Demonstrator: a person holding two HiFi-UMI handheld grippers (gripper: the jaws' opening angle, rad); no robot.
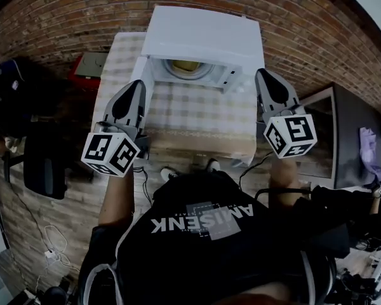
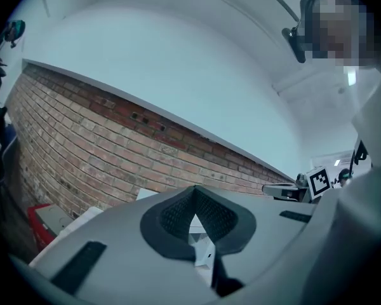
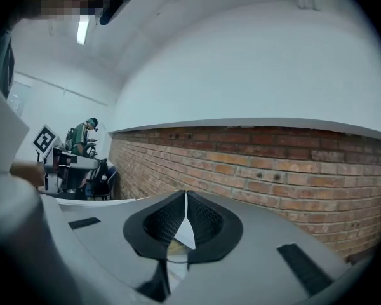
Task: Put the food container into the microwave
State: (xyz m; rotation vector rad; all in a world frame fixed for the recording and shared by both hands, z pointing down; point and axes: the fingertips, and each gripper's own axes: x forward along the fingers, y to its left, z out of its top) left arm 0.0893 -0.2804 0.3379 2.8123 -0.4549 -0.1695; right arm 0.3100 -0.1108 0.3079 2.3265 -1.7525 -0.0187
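Observation:
The white microwave point(image 1: 203, 33) stands at the far end of the checkered table point(image 1: 197, 110), its door point(image 1: 141, 75) swung open to the left. Inside, a yellowish container point(image 1: 186, 67) rests on the round turntable. My left gripper point(image 1: 138, 88) is held up in front of the door, shut and empty, and its own view aims at the brick wall with the jaws point(image 2: 195, 199) meeting at the tip. My right gripper point(image 1: 261, 76) hovers right of the microwave's control panel point(image 1: 232, 78), also shut and empty point(image 3: 185, 199).
A brick wall point(image 1: 305, 24) runs behind the table. A red box point(image 1: 89, 65) sits on the floor at the left, with a dark chair point(image 1: 44, 164) beside it. A grey desk point(image 1: 349, 138) stands at the right. Cables trail across the wooden floor.

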